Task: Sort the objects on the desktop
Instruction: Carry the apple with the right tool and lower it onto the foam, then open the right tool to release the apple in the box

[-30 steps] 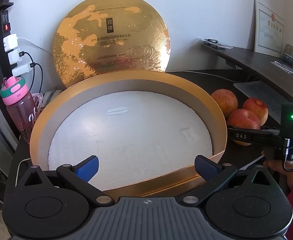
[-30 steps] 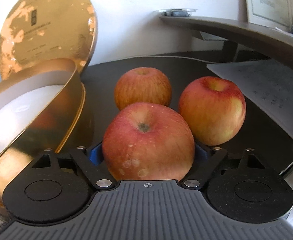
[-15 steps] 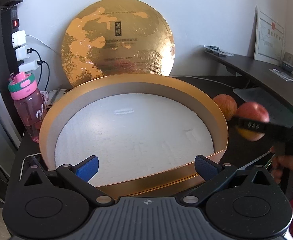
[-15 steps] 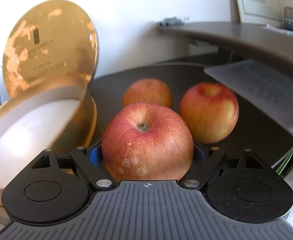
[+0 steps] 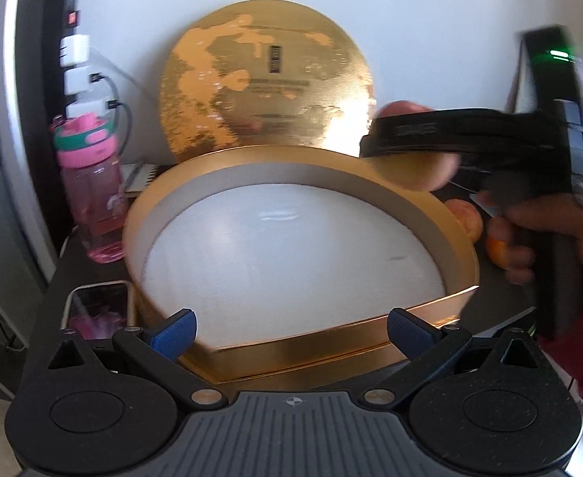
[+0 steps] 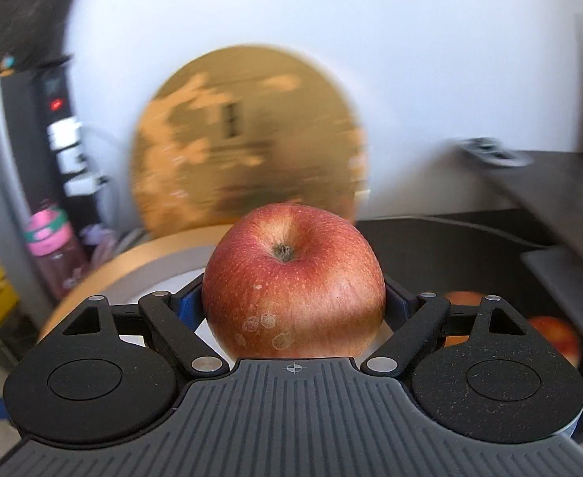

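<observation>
My right gripper (image 6: 293, 298) is shut on a red apple (image 6: 293, 282) and holds it in the air by the right rim of the round gold box (image 5: 456, 238). In the left wrist view the apple (image 5: 410, 173) shows under the right gripper's black fingers (image 5: 442, 135). The box has a white foam floor (image 5: 291, 254) with nothing on it. My left gripper (image 5: 291, 328) is open at the box's near rim. Two more apples (image 6: 553, 338) lie on the dark desk to the right; they also show in the left wrist view (image 5: 466, 218).
The gold lid (image 5: 267, 79) leans upright on the wall behind the box. A pink water bottle (image 5: 90, 194) and a power strip with chargers (image 5: 74, 63) stand at the left. A phone (image 5: 96, 306) lies by the box's left front. A dark shelf (image 6: 561, 183) juts out at right.
My right gripper has lifted the apple off the desk and carried it left and up to the box's right rim. My left gripper has drawn back a little and stays open.
</observation>
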The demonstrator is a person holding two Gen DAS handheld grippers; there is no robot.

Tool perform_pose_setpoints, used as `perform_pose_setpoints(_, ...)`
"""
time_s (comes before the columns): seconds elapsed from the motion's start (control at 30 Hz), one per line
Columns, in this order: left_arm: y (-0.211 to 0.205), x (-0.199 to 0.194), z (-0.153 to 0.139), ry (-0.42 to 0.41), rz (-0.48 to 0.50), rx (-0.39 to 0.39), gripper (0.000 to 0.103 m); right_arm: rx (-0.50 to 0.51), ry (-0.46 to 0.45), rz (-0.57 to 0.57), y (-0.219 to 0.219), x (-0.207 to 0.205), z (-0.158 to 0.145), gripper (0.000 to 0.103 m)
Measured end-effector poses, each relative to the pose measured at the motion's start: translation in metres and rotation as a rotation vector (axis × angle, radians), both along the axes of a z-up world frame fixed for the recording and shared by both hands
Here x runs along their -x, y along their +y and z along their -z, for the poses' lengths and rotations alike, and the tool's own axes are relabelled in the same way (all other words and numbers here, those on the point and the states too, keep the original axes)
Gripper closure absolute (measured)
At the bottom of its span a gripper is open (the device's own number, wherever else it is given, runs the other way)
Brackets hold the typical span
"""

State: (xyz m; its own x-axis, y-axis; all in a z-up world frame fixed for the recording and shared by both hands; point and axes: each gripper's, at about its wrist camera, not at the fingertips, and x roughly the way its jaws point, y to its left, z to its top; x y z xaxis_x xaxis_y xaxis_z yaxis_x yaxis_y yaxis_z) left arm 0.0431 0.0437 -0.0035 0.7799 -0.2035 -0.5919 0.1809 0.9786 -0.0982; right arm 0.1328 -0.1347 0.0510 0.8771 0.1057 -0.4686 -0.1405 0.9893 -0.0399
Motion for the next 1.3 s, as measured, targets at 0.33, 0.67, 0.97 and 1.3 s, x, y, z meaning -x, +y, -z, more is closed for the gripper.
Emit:
perform_pose_setpoints(0.33, 0.041, -0.004, 0.012, 0.015, -0.013, 0.006, 0.001, 0.111, 0.171, -0.130, 0.112, -0.079, 0.065, 0.017)
perform_pose_setpoints(0.67, 0.061, -0.005, 0.020, 0.035, -0.017, 0.028, 0.001, 0.206, 0.303, -0.113, 0.146, -0.121, 0.101, 0.017)
perform_pose_setpoints(0.97, 0.076, 0.000, 0.022, 0.056, -0.052, 0.013, 0.001, 0.198, 0.320, -0.090, 0.144, -0.134, 0.111, 0.017)
perform_pose_setpoints(1.3, 0.067, 0.008, 0.016, 0.049, -0.045, -0.001, 0.001, 0.242, 0.375, -0.088, 0.146, -0.127, 0.098, 0.011)
